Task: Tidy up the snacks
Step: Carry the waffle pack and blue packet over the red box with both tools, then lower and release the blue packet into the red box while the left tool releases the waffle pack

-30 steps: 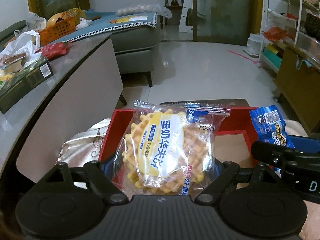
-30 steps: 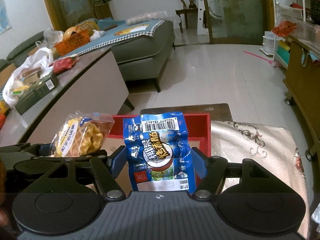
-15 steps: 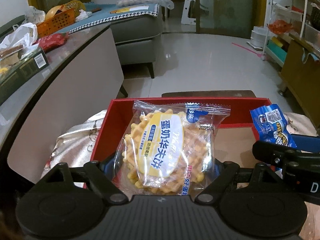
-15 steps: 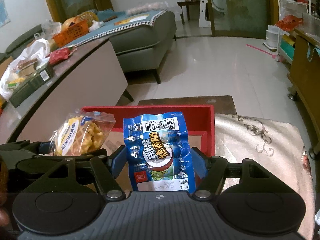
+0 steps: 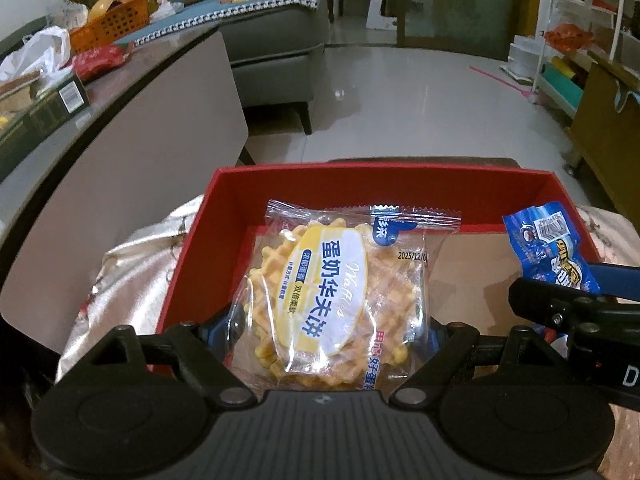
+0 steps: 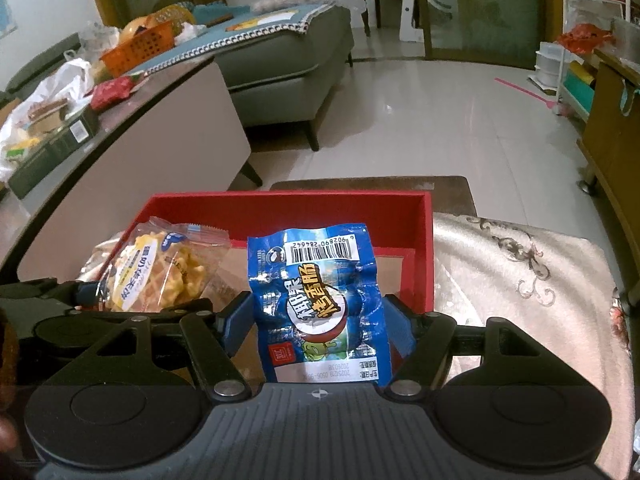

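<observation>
My left gripper [image 5: 328, 328] is shut on a clear packet of yellow waffles [image 5: 340, 292] and holds it over the near left part of an open red box [image 5: 380, 178]. My right gripper [image 6: 316, 320] is shut on a blue sausage packet [image 6: 316, 300] and holds it over the near right part of the same red box [image 6: 288, 200]. Each packet shows in the other view: the waffle packet [image 6: 160, 268] at the left, the blue packet [image 5: 548, 248] at the right. The box floor is bare brown card.
The box stands on a shiny patterned cloth [image 6: 520, 280] over a low table. A long counter [image 5: 132, 92] with bags, a dark box and an orange basket [image 5: 112, 24] runs along the left. A grey sofa [image 5: 276, 40] and tiled floor lie beyond; a wooden cabinet [image 5: 608, 120] stands right.
Both grippers have tilted down and moved forward over the red box, so more of its inside shows. Each still holds its packet.
</observation>
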`<action>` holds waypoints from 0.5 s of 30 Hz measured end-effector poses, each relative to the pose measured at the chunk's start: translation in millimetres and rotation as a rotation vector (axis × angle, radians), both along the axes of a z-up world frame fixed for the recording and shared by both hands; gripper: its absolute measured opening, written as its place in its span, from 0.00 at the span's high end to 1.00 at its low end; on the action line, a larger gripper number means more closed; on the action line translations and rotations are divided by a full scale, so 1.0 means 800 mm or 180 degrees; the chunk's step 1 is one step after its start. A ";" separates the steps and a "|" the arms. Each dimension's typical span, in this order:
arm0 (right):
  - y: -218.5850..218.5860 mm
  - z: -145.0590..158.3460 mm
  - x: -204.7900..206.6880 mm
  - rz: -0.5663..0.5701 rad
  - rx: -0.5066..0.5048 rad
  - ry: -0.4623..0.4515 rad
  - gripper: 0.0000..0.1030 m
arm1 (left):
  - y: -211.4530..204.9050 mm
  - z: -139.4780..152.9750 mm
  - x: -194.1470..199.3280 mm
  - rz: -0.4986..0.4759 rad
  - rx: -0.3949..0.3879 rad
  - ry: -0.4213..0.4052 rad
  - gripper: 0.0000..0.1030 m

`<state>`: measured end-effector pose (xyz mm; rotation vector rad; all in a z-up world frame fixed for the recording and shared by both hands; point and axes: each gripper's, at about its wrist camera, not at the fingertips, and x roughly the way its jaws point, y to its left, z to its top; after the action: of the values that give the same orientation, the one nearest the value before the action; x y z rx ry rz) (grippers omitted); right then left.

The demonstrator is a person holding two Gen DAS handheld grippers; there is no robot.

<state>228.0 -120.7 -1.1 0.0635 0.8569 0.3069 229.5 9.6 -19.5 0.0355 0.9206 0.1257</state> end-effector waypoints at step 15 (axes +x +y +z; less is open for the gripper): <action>0.004 -0.009 0.002 -0.0005 -0.0102 0.0072 0.25 | -0.004 -0.016 0.005 -0.0024 0.0064 0.0171 0.21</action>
<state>229.9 -117.4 -8.1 0.0379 0.8841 0.2914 233.7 6.0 -32.0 0.0614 0.9728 0.1275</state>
